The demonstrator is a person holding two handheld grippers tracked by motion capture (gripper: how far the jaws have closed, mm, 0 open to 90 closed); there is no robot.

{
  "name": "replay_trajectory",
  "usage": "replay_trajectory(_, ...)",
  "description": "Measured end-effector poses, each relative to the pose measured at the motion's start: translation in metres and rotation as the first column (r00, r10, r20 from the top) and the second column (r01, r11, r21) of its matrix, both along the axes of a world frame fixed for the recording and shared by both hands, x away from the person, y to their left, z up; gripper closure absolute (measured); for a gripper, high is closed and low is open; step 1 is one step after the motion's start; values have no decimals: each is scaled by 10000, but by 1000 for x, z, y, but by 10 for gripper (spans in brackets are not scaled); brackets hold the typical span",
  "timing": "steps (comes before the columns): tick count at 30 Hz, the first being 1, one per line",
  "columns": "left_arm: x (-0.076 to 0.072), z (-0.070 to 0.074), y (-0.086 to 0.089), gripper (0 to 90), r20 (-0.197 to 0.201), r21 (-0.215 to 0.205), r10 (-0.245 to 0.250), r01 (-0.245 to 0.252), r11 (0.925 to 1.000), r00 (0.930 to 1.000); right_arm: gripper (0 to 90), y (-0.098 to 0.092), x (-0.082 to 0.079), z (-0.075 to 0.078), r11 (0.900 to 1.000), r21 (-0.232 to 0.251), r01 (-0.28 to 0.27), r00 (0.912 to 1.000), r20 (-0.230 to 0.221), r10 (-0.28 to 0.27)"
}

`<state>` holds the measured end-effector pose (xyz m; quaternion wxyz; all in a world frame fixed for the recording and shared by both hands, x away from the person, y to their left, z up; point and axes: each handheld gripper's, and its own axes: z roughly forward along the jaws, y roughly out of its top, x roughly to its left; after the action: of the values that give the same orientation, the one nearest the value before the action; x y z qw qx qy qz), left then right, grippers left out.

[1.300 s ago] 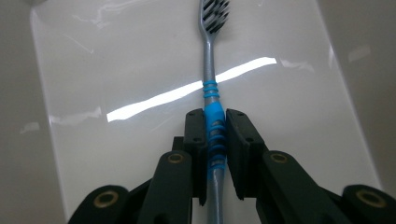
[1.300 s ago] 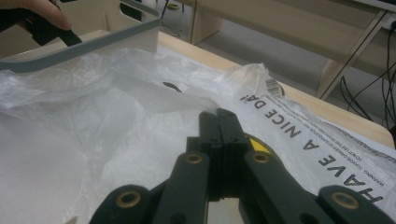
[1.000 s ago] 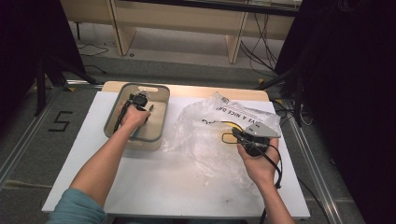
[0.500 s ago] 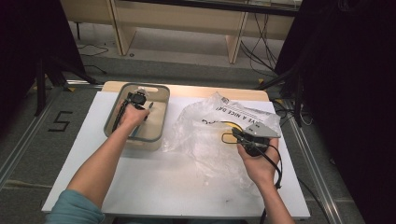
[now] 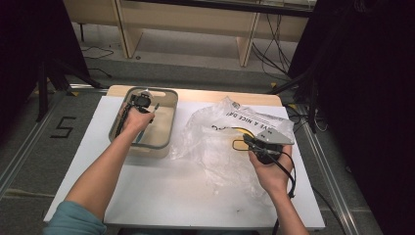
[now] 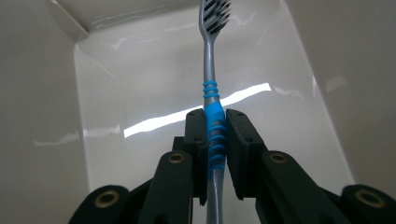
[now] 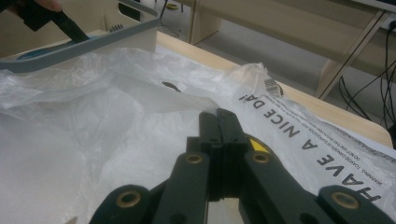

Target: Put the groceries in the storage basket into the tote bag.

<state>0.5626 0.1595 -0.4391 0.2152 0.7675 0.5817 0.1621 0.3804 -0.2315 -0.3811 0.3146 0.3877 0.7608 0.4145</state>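
Observation:
A toothbrush (image 6: 212,88) with a grey and blue handle is clamped between the black pads of my left gripper (image 6: 215,116), bristle head pointing away. It hangs inside a cream bin (image 5: 170,122) with a grey rim, at the table's back left, where the left gripper (image 5: 142,105) dips in. My right gripper (image 5: 245,139) rests on a crumpled clear plastic bag (image 5: 210,144) printed with black lettering. Its jaws (image 7: 217,114) are pressed together over the film; I cannot tell whether they pinch it. A yellow shape (image 5: 241,131) shows through the bag beside the tips.
The white tabletop (image 5: 161,191) spreads in front of bin and bag. The bin's rim (image 7: 84,46) rises just beyond the bag (image 7: 116,121). A wooden edge (image 5: 235,98) runs along the table's back. Cables lie on the floor behind.

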Motion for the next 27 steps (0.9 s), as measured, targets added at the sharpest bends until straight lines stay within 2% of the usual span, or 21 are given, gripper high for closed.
replay_trajectory(7, -1, 3, 2, 789, 181, -66, -28, 30, 10000, 9998, 900, 0, 0, 0, 10000, -3, -11, 10000, 5, 11)
replay_trajectory(9, -1, 4, 2, 788, 295, -73, -87, 89, 9999, 9995, 900, 1, 0, 0, 10000, -12, -25, 10000, 21, 25)
replay_trajectory(12, -2, 7, 1, 789, 706, -127, -176, 185, 9997, 9973, 900, 0, 0, 0, 10000, -19, -20, 10000, 24, 20)
replay_trajectory(13, -2, 7, 1, 789, 706, -127, -176, 185, 9997, 9973, 900, 0, 0, 0, 10000, -8, -1, 10000, 6, 1)
replay_trajectory(14, -2, 8, 1, 789, 893, -93, -235, 244, 9997, 9957, 900, 0, 0, 0, 10000, -10, -32, 10000, 19, 32)
replay_trajectory(17, -3, 10, 1, 788, 1047, -56, -296, 304, 9995, 9941, 900, 1, 0, 0, 10000, -6, -34, 10000, 30, 34)
replay_trajectory(18, -4, 11, 1, 788, 1231, -181, -323, 348, 9992, 9919, 900, 1, 0, 0, 10000, -2, -16, 10000, 19, 16)
replay_trajectory(19, -4, 11, 1, 788, 1231, -181, -323, 348, 9992, 9919, 900, 1, 0, 0, 10000, -2, -16, 10000, 19, 16)
replay_trajectory(20, -5, 13, 0, 788, 1469, -181, -370, 401, 9990, 9885, 900, 0, 0, 0, 10000, -1, 6, 10000, 15, -6)
replay_trajectory(21, -5, 13, 0, 788, 1469, -181, -370, 401, 9990, 9885, 900, 0, 0, 0, 10000, -1, 6, 10000, 15, -6)
replay_trajectory(24, -8, 18, 0, 789, 1892, -292, -346, 409, 9987, 9813, 900, 0, 0, 0, 10000, -7, 7, 10000, 11, -7)
replay_trajectory(27, -9, 21, 0, 789, 2037, -317, -363, 436, 9985, 9784, 900, 0, 0, 0, 10000, -9, -2, 10000, 18, 2)
